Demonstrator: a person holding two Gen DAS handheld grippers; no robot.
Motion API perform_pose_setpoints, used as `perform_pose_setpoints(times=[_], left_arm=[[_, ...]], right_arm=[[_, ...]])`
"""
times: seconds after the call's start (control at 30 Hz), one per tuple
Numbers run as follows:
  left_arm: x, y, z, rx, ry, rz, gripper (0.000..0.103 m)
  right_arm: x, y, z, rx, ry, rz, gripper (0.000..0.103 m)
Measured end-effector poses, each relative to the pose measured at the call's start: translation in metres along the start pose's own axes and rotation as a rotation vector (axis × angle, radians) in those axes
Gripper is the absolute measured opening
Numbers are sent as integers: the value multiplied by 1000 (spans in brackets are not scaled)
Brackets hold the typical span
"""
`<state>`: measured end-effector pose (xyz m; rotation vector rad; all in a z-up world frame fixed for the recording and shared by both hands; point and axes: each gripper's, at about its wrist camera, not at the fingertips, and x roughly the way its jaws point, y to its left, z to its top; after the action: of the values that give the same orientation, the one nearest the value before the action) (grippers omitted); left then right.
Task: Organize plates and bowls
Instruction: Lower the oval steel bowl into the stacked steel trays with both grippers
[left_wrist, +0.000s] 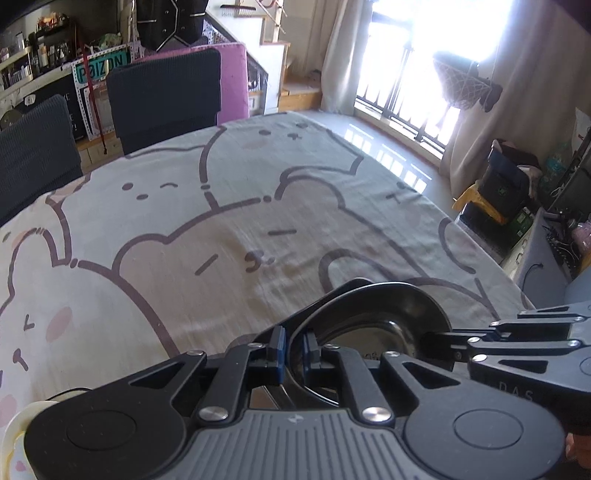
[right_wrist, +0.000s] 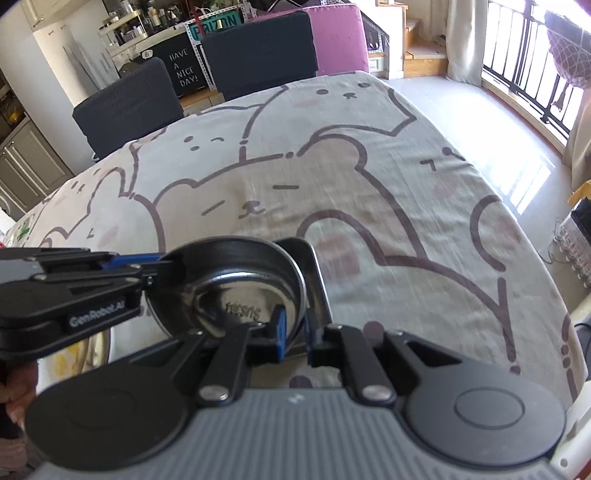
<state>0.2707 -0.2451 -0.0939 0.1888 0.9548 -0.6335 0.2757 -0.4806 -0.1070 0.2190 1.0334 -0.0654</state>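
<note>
A shiny steel bowl (left_wrist: 384, 314) (right_wrist: 240, 280) is held above the cloth-covered table between both grippers. My left gripper (left_wrist: 293, 349) is shut on the bowl's left rim; it shows in the right wrist view (right_wrist: 155, 264) reaching in from the left. My right gripper (right_wrist: 295, 338) is shut on the bowl's right rim; it shows in the left wrist view (left_wrist: 443, 338) coming from the right. A steel rim (right_wrist: 314, 273) of a second dish shows behind the bowl. A cream plate (left_wrist: 14, 432) lies at the lower left.
The table (left_wrist: 221, 221) has a cartoon-bear cloth. Two dark chairs (left_wrist: 162, 96) (left_wrist: 33, 147) stand at its far side. The floor and balcony railing (left_wrist: 406, 92) are to the right, with boxes and clutter (left_wrist: 506, 184) past the table's right edge.
</note>
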Motion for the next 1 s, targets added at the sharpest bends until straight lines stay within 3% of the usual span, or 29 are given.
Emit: perform_pose_setpoints(times=[0.6, 1.0], left_arm=[[33, -6, 0, 86, 51, 71, 9], [43, -8, -2, 143, 83, 93, 9]], right_arm=[[22, 0, 1, 12, 77, -17, 8], [33, 8, 0, -66, 104, -37, 11]])
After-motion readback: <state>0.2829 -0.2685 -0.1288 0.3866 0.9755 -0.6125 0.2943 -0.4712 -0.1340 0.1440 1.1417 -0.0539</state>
